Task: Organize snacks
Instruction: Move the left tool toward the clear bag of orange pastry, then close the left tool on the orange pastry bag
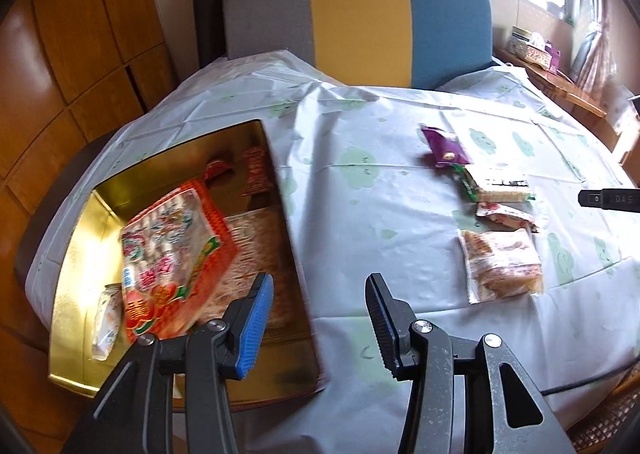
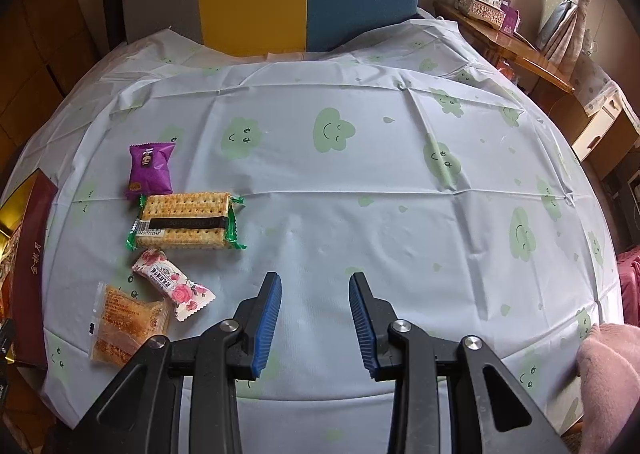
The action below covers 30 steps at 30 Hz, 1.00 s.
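An open gold-lined box [image 1: 80,254] sits at the table's left edge. A large red snack bag [image 1: 172,254], blurred, lies tilted inside it, with small red packets [image 1: 252,170] and a pale packet [image 1: 106,318] beside it. My left gripper [image 1: 316,318] is open and empty, at the box's right wall. On the cloth lie a purple packet [image 2: 150,170], a cracker pack [image 2: 184,222], a pink floral packet [image 2: 172,282] and a clear-wrapped pastry [image 2: 124,324]. My right gripper [image 2: 314,326] is open and empty, right of them.
The round table has a pale cloth with green clouds [image 2: 360,194]. A grey, yellow and blue chair [image 1: 360,22] stands at the far side. A wooden side table with a tissue box [image 2: 484,6] is at the back right. The box's maroon side [image 2: 34,254] shows at the left.
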{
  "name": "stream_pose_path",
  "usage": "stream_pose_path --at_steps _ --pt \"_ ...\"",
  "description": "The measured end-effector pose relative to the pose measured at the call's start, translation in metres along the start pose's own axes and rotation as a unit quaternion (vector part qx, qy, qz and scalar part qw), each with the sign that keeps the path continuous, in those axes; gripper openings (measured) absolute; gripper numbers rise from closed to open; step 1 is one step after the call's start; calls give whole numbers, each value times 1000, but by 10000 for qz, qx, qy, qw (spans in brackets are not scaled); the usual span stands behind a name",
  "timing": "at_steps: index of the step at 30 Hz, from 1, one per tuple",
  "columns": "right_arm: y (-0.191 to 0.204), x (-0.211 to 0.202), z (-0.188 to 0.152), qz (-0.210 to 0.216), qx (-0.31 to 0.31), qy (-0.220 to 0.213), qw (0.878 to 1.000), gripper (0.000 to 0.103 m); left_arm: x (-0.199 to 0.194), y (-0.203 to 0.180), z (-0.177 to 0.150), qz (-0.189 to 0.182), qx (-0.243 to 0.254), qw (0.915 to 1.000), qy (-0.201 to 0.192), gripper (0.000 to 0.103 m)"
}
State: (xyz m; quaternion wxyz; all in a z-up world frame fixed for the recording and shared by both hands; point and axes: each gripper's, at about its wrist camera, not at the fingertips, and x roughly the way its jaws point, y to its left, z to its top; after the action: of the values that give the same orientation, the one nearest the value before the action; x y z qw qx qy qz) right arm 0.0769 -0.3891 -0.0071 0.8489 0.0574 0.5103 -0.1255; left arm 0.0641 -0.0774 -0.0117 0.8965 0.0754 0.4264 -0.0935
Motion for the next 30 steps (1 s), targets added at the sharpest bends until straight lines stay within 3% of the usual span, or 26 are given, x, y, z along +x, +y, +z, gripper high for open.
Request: stream_pose_path --at_steps 6,7,9,13,18,23,30 --pt "-1 -2 0 -28 14 -32 10000 36 12 -44 19 -797 406 9959 95 50" --pt "-1 -2 1 -32 24 -37 10000 36 15 -52 21 -911 511 9944 147 52" --pt "-3 -2 1 -25 60 -41 10000 36 20 -71 23 -1073 761 9912 162 67" --pt "-8 -5 3 31 160 -82 9998 36 29 -109 18 -1047 1483 9834 52 71" --pt "-6 -5 3 210 143 -59 9997 36 35 -135 12 -1304 2260 9653 -59 72" --pt "0 1 -1 151 9 99 9998 36 45 -131 16 -1637 2379 9574 -32 80" --pt "-7 2 -3 163 180 119 9996 36 42 -118 17 -1717 2157 9612 85 81"
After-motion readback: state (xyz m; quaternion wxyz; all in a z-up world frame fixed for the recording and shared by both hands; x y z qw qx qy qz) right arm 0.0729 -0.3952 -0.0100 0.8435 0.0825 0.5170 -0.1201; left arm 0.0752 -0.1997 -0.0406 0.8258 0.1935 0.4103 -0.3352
